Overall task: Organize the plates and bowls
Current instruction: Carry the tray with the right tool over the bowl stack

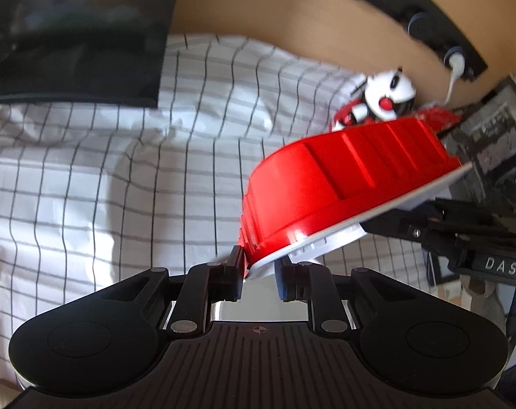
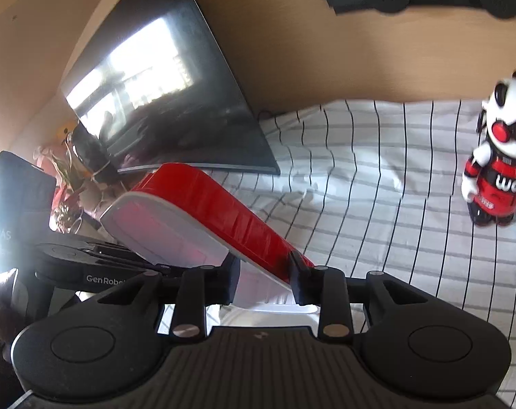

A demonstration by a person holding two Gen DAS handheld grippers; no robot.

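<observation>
Red bowl (image 1: 343, 184) with white rim held tilted above checked cloth (image 1: 104, 170), gripped at opposite edges. Left gripper (image 1: 258, 272): jaws pinched on rim. Right gripper (image 2: 264, 279): jaws pinched on wall. Toy figure (image 2: 496, 156) noted beyond right jaws.

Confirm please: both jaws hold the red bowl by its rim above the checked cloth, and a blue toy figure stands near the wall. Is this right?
Not quite: the toy figure is not blue but white, red and black, as the right wrist view shows. The rest holds: the left gripper and the right gripper hold the red bowl by its rim above the checked cloth.
</observation>
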